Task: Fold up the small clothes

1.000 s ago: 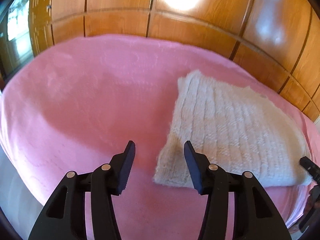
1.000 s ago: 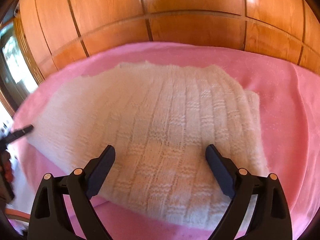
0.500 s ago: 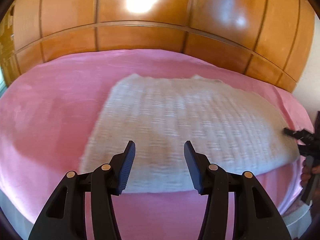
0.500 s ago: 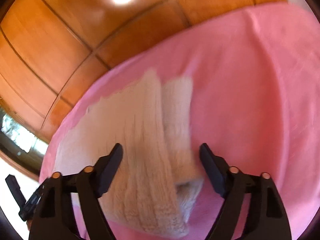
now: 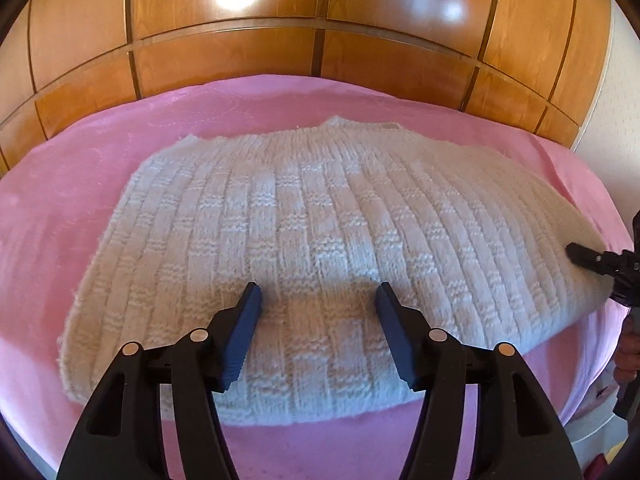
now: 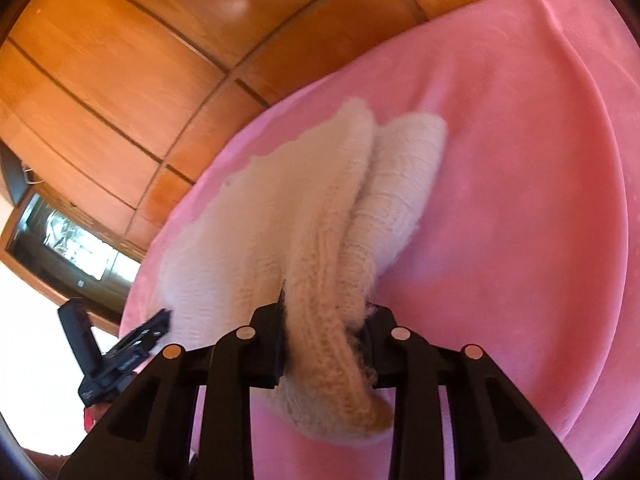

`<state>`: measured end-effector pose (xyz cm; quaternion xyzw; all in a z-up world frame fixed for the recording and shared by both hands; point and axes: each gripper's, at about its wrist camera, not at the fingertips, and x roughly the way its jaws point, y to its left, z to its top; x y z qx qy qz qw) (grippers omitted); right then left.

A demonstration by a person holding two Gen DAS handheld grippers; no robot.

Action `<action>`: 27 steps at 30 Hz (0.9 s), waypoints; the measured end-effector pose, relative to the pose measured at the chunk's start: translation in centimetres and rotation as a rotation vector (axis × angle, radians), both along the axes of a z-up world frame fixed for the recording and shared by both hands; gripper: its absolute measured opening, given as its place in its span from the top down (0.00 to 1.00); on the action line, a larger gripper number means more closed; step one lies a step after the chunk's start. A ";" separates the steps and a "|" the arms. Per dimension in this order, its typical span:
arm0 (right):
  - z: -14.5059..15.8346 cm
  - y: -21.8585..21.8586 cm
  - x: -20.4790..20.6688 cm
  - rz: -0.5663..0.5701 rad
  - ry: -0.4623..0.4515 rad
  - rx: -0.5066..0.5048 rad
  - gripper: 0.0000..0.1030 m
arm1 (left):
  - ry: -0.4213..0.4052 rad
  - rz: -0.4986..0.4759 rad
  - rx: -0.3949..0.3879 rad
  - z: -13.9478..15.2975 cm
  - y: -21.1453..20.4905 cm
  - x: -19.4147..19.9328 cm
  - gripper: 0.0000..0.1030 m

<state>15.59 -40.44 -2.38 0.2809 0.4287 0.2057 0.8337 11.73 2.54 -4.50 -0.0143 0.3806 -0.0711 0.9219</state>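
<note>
A cream ribbed knit sweater (image 5: 320,240) lies flat on a pink bedcover (image 5: 80,184). My left gripper (image 5: 318,300) is open and hovers over the sweater's near hem, with nothing between its fingers. My right gripper (image 6: 322,312) is shut on the sweater's folded right edge (image 6: 320,280), which bunches up thick between the fingers. The right gripper also shows at the right edge of the left wrist view (image 5: 600,262), touching the sweater's side. The left gripper shows at the lower left of the right wrist view (image 6: 120,348).
A glossy wooden panelled headboard (image 5: 320,40) rises just behind the bed. The pink cover (image 6: 520,200) stretches on to the right of the sweater. A dark cabinet (image 6: 60,248) stands at the left in the right wrist view. A white wall (image 5: 624,140) is at the right.
My left gripper swung from the sweater's left corner to its middle and came closer. My right gripper moved to the sweater's right edge, turned sideways and shut on it.
</note>
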 end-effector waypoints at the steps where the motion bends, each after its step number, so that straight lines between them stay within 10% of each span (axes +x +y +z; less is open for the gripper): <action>1: 0.9 0.3 0.0 0.007 -0.013 0.003 0.75 | -0.001 -0.003 -0.005 0.0 0.0 0.1 0.44; 18: 12.1 19.5 4.1 0.333 -0.196 -0.021 0.80 | -0.006 -0.021 -0.240 2.5 6.7 -0.1 0.44; 27: 5.8 35.4 4.2 0.568 -0.127 -0.206 0.82 | -0.019 0.138 -0.501 4.1 19.6 -1.1 0.44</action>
